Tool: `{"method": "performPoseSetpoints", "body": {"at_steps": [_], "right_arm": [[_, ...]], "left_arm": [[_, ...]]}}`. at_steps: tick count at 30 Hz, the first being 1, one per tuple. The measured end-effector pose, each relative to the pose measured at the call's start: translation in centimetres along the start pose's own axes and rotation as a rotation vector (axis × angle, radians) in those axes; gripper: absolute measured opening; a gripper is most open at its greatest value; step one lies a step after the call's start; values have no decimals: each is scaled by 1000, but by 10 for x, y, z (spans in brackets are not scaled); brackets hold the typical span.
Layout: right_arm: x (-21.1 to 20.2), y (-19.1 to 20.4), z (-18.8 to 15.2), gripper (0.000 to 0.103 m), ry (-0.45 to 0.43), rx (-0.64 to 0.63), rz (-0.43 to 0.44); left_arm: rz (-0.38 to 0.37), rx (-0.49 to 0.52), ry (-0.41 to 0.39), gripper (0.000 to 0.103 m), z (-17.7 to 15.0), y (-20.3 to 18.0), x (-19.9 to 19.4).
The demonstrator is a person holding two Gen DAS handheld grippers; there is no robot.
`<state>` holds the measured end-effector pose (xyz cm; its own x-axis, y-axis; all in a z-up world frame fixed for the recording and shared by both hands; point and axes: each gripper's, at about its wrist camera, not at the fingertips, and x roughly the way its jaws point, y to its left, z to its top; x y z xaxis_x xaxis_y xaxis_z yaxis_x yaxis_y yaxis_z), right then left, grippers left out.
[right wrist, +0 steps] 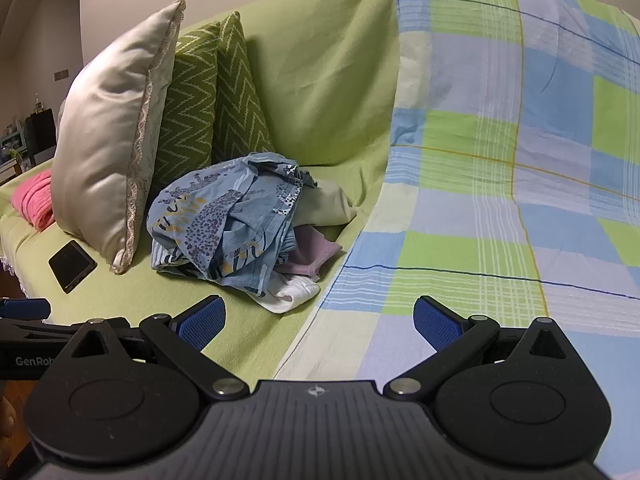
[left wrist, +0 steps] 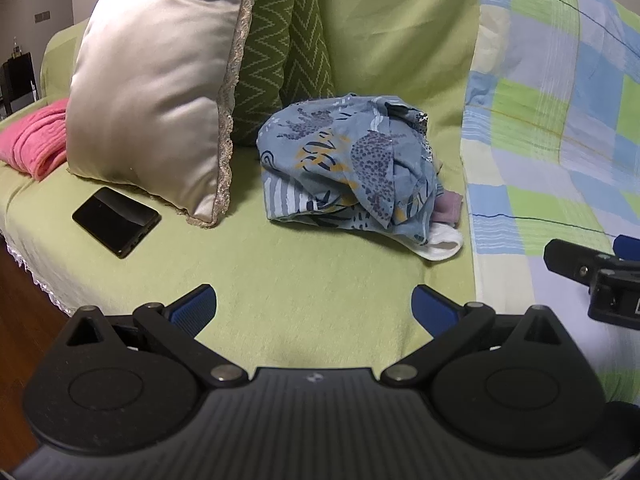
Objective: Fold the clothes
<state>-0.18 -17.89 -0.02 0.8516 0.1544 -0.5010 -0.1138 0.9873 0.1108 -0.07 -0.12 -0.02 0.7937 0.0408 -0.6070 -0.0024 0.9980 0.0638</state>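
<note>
A crumpled blue patterned garment (left wrist: 344, 164) (right wrist: 224, 220) lies in a heap on the green sofa seat (left wrist: 280, 272), on top of a mauve piece (right wrist: 312, 256) and a white piece (left wrist: 442, 246) (right wrist: 292, 294). My left gripper (left wrist: 314, 308) is open and empty, hovering over the seat in front of the heap. My right gripper (right wrist: 318, 322) is open and empty too, over the seam between the green cover and the checked sheet (right wrist: 500, 200), to the right of the heap. The right gripper's side shows at the edge of the left wrist view (left wrist: 600, 280).
A satin cushion (left wrist: 160, 88) and two green zigzag cushions (left wrist: 280, 60) lean on the sofa back left of the heap. A black phone (left wrist: 116, 220) lies on the seat near the front edge. A pink knit (left wrist: 36, 144) sits at far left.
</note>
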Motion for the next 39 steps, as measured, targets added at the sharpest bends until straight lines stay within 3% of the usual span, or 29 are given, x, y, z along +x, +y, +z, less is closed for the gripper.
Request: {"method": "performPoseSetpoints", "body": {"at_steps": [17, 39], "right_arm": [[0, -1, 1, 103, 4, 11, 1], [1, -1, 1, 103, 11, 7, 4]], "left_arm": [[-38, -49, 2, 102, -1, 6, 1], [-61, -11, -16, 102, 2, 1, -2]]}}
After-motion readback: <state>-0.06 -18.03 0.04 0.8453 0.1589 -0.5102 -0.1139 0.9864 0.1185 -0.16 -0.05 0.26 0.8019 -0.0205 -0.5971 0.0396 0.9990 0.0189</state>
